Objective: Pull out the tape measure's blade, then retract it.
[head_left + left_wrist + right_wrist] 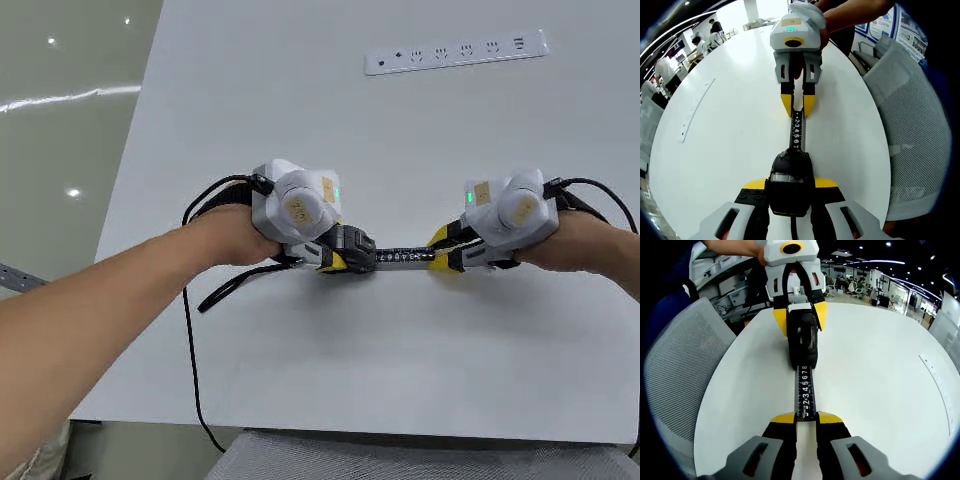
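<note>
A grey mesh chair is standing nearest the person, at the front edge of the white table. A black cable is trailing from the left-hand side over that edge.

Just beyond, over the table's near half, the person's hands are holding the two grippers tip to tip with a short gap between them. The left gripper is clamping the black tape case, with one yellow-tipped jaw pressing on each side of it. The case is sitting low over the table; whether it is touching the surface cannot be told.

The blade is running out of the case in a short straight stretch across the gap, with its numbers one to eight showing. The right gripper is pinching the blade's free end, its jaws drawn almost together on the strip.

Farther off, a white power strip is lying flat on the table, well apart from the grippers and near the far edge.
</note>
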{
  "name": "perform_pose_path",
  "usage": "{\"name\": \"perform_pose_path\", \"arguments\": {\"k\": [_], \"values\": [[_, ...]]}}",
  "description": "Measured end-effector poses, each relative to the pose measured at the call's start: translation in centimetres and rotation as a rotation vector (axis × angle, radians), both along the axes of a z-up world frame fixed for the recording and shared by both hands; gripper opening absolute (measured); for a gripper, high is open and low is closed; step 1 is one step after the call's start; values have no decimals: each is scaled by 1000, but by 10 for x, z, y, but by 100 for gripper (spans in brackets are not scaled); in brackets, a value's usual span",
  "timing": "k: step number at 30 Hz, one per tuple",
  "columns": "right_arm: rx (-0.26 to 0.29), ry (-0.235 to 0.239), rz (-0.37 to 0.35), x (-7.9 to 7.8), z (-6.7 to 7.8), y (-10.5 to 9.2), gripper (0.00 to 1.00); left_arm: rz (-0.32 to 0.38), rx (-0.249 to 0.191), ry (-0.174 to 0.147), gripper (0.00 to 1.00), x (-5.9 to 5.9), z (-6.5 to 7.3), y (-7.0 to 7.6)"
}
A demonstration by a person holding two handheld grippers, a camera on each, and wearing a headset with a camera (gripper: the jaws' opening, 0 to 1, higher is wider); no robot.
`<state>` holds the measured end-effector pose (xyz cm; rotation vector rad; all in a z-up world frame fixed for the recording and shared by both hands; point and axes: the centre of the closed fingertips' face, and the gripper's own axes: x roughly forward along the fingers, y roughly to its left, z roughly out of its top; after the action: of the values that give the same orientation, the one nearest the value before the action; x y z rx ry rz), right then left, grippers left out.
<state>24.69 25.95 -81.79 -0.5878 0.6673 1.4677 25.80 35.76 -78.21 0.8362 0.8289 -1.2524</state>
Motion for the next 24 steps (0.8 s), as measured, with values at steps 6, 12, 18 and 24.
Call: {"name": "perform_pose_path", "arguments": {"k": [6, 12, 18, 24], "values": [[-2, 1, -2, 0, 1, -5, 10, 0, 0, 2, 27, -1, 1, -1], [-8, 3, -9, 0, 1, -13, 10, -3, 0, 5, 27, -3, 3, -3], [-16, 5, -13, 0, 1, -24, 9, -5, 2, 5, 27, -4, 4, -3], [-29, 4, -20, 1, 0, -37, 9, -6, 4, 5, 27, -3, 3, -4]]}}
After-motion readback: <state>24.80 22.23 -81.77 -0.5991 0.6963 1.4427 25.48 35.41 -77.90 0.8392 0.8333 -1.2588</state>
